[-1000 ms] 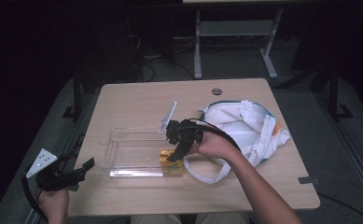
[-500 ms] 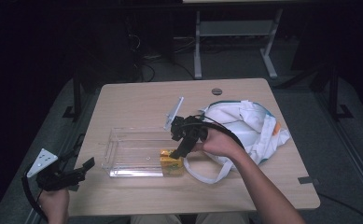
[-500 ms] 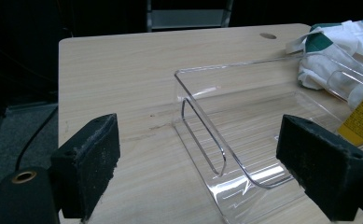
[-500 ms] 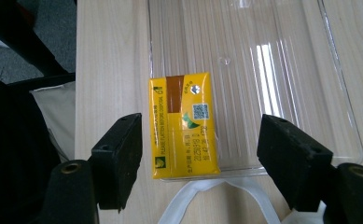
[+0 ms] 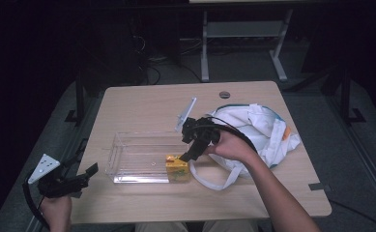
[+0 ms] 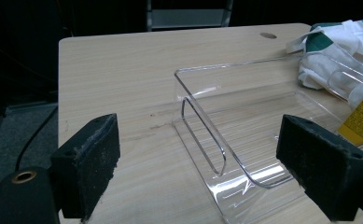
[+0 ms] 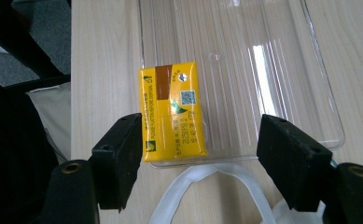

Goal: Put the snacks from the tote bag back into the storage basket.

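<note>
1. Left gripper (image 5: 86, 175): it sits off the table's (image 5: 142, 101) 8 o'clock corner, jaws spread wide and empty, aimed at the short end wall of the clear plastic tray (image 5: 127, 159). In the left gripper view the tray's (image 6: 226, 116) rounded corner lies between the jaws but farther off, with no contact.
2. Tray: it lies at table centre, long axis running 9 to 3 o'clock. Bare table surrounds it at 12, 9 and 6 o'clock.
3. Yellow drink carton (image 5: 177, 168): it lies flat inside the tray at the 3 o'clock end, against the corner nearest the person.
4. Right gripper (image 5: 189, 153): it hangs above the carton (image 7: 172, 112), jaws wide apart, gripping nothing.
5. Step in hand, as judged: the carton is placed and released. The next move calls for lifting the right gripper straight up, clear of the tray wall.
6. White tote bag (image 5: 258, 130): it lies just beside the tray at 3 o'clock, its strap (image 7: 202, 179) curling under the gripper; retreat toward 3 o'clock is crowded.
</note>
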A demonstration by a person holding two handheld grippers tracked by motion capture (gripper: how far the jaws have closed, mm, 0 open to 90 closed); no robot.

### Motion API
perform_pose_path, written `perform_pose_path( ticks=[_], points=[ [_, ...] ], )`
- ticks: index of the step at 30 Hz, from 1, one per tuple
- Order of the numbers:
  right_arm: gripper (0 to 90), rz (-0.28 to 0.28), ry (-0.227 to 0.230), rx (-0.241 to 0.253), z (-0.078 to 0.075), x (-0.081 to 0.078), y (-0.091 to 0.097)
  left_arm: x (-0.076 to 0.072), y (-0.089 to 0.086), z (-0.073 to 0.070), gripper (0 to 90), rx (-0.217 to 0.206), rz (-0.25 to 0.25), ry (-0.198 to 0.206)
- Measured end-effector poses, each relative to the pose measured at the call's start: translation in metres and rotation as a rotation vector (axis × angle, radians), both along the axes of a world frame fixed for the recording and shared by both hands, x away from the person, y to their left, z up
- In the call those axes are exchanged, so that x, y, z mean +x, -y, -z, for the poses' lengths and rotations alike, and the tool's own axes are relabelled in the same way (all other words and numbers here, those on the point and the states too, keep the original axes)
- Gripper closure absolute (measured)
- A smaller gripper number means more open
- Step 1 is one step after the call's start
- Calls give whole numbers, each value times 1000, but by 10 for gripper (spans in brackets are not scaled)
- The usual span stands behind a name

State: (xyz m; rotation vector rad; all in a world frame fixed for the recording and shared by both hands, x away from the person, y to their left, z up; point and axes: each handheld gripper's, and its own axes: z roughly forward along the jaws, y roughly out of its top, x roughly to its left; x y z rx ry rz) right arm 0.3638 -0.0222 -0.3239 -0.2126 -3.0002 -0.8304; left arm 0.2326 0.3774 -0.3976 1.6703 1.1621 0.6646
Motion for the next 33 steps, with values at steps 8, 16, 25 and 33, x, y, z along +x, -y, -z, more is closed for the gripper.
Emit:
perform_pose_path(
  ticks=[8, 16, 25, 33],
  points=[
    [306, 26, 3, 12, -3, 3, 11, 0, 0, 0, 130, 4, 2, 3],
    [306, 47, 17, 27, -5, 7, 23, 0, 0, 0, 130, -1, 0, 3],
    [302, 76, 28, 39, -10, 11, 35, 0, 1, 0, 130, 2, 1, 2],
    [302, 98, 33, 43, -14, 14, 43, 0, 1, 0, 130, -2, -2, 2]
  ],
)
